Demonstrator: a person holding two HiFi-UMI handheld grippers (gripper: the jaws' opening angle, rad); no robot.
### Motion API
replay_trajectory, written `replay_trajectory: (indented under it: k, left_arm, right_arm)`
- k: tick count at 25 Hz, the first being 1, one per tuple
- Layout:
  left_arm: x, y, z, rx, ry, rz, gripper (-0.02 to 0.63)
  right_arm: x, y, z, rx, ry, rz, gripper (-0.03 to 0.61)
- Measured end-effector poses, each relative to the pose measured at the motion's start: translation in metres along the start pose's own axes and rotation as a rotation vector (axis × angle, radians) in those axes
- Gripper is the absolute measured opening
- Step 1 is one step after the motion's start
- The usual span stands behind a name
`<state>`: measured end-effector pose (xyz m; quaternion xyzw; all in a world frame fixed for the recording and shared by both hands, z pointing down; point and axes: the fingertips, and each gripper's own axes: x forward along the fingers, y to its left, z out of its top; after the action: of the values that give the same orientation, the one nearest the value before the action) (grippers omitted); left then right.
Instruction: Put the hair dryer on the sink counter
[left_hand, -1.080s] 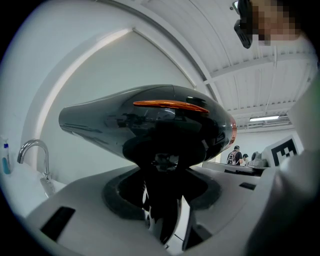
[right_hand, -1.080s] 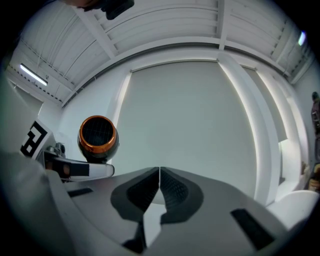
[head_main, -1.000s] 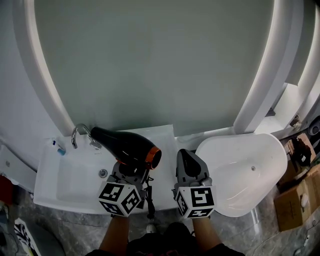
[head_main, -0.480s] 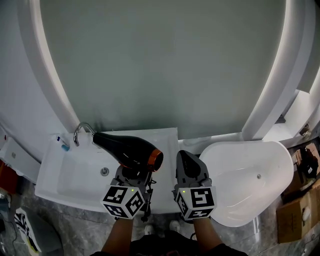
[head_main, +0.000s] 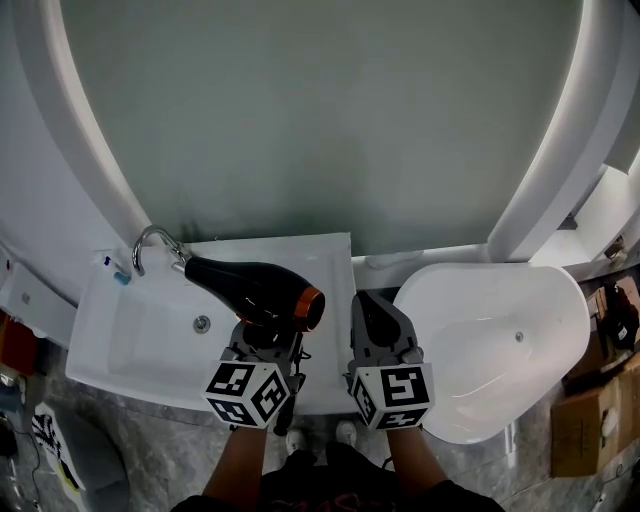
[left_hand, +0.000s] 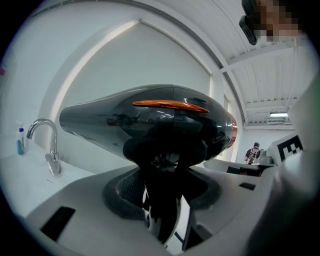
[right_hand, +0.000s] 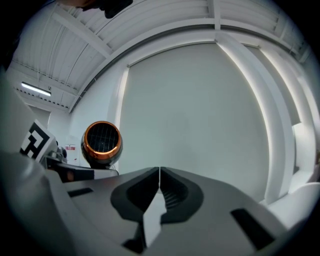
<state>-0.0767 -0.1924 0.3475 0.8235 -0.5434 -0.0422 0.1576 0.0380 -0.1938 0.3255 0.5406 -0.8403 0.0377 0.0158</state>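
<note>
A black hair dryer (head_main: 250, 288) with an orange ring at its rear end hangs over the white sink counter (head_main: 325, 265), nozzle toward the tap. My left gripper (head_main: 268, 335) is shut on its handle; in the left gripper view the dryer's body (left_hand: 150, 122) fills the middle and the handle (left_hand: 160, 200) runs down between the jaws. My right gripper (head_main: 375, 320) sits just right of it, shut with nothing held, its jaw tips meeting (right_hand: 159, 172). In the right gripper view the hair dryer's orange-ringed grille (right_hand: 102, 140) faces the camera at the left.
A chrome tap (head_main: 150, 245) and a small blue-capped bottle (head_main: 115, 272) stand at the left of the sink basin (head_main: 150, 330). A white tub (head_main: 490, 340) lies to the right. Cardboard boxes (head_main: 590, 420) sit on the floor at far right. A large mirror fills the back.
Both grippers have sunk a little toward the counter, the dryer going with the left one. The view has shifted slightly; the grips are unchanged.
</note>
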Motion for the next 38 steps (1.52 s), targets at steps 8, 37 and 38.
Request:
replay_trajectory:
  k: [8, 37, 38]
  left_arm:
    - [0.023, 0.012, -0.021, -0.026, 0.045, 0.023, 0.19]
    - [0.105, 0.063, -0.105, -0.105, 0.21, 0.094, 0.189]
    - [0.107, 0.065, -0.108, -0.107, 0.216, 0.097, 0.189]
  right_arm:
    - [0.015, -0.012, -0.022, 0.018, 0.05, 0.003, 0.021]
    - [0.081, -0.048, -0.101, 0.078, 0.207, 0.0, 0.021]
    - [0.083, -0.049, -0.105, 0.082, 0.214, 0.002, 0.023]
